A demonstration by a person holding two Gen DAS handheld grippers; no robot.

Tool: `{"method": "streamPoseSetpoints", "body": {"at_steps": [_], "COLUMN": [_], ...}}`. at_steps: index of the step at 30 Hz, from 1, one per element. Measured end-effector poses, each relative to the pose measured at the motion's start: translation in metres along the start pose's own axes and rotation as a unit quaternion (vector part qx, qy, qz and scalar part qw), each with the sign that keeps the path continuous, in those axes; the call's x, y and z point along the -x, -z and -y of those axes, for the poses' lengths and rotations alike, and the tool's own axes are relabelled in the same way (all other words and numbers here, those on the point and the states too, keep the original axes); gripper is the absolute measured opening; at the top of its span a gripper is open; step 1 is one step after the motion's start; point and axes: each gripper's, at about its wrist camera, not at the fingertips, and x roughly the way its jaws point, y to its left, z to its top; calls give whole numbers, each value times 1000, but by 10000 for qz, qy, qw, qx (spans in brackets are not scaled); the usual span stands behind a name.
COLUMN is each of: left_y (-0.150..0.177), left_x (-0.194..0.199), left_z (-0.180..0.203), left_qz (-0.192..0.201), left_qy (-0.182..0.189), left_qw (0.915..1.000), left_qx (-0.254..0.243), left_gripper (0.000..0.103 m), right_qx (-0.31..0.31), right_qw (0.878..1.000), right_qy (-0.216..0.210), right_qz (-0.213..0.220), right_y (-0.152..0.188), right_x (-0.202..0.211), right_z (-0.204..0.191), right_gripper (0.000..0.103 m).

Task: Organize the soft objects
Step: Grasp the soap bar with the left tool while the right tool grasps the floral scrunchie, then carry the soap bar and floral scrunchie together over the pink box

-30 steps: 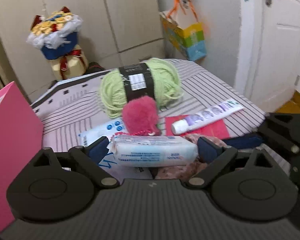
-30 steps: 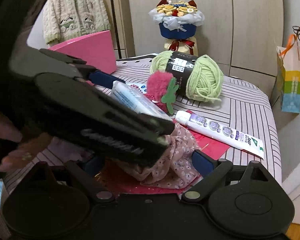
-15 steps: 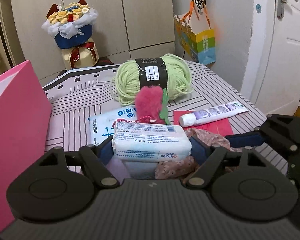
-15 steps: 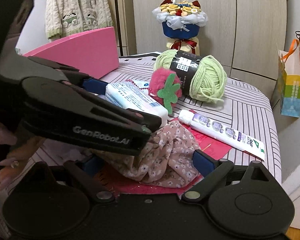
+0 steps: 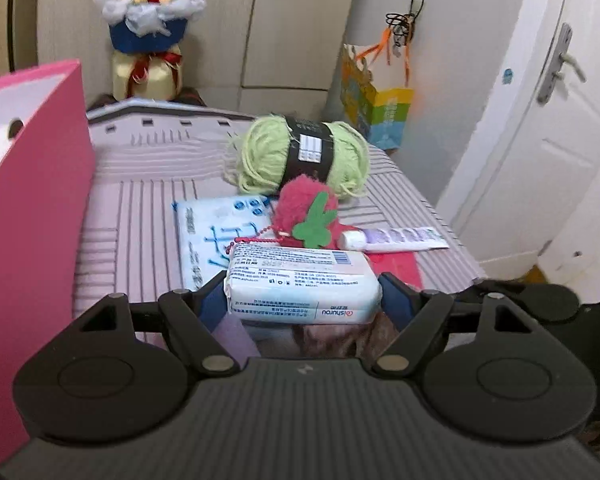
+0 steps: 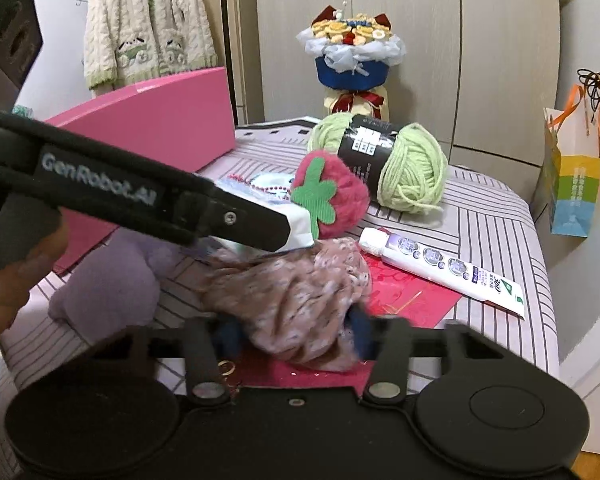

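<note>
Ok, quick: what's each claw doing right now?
Left claw: closed on the tissue pack, lifted off the bed.
Right claw: jaws closing on the floral cloth bunched between them.

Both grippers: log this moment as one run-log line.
left gripper: shut on tissue pack | right gripper: closing on floral cloth | pink box: beside left gripper

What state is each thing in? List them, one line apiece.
Left gripper: shut on the white tissue pack, held off the table.
Right gripper: jaws closing, the crumpled floral pink cloth between them.
Green yarn ball: lying on its side, banded.
White toothpaste tube: lying flat, capped.
Pink box: open-topped.
</note>
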Motion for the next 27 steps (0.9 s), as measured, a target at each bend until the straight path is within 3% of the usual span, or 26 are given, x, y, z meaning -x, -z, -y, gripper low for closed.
{"method": "streamPoseSetpoints", "body": {"at_steps": [3, 11, 19, 23, 27], "left_y": [-1, -6, -8, -5, -2], "left_x": [5, 10, 10, 2, -1], "left_z": [-6, -17, -16, -19, -14], "left_qz": [-67, -518, -1045, -1676, -1738], "left_qy": [270, 917, 951, 1394, 1117], "left_qw": [9993, 9926, 9894, 9745, 9780], "left_qx": [242, 602, 331, 528, 282], "left_gripper": [77, 78, 78, 78, 78], "right_qx": [67, 142, -6, -66, -141], "right_qw": [9999, 9985, 9965, 9975, 9970], "right_qy": [81, 436, 789, 668, 734], "right_qz": [134, 300, 293, 218, 196], "right_y": [3, 8, 10, 13, 17], "right_x": [7, 27, 43, 44, 42], "right_z": [-5, -14, -8, -6, -5], "right_gripper": [18, 15, 15, 15, 15]}}
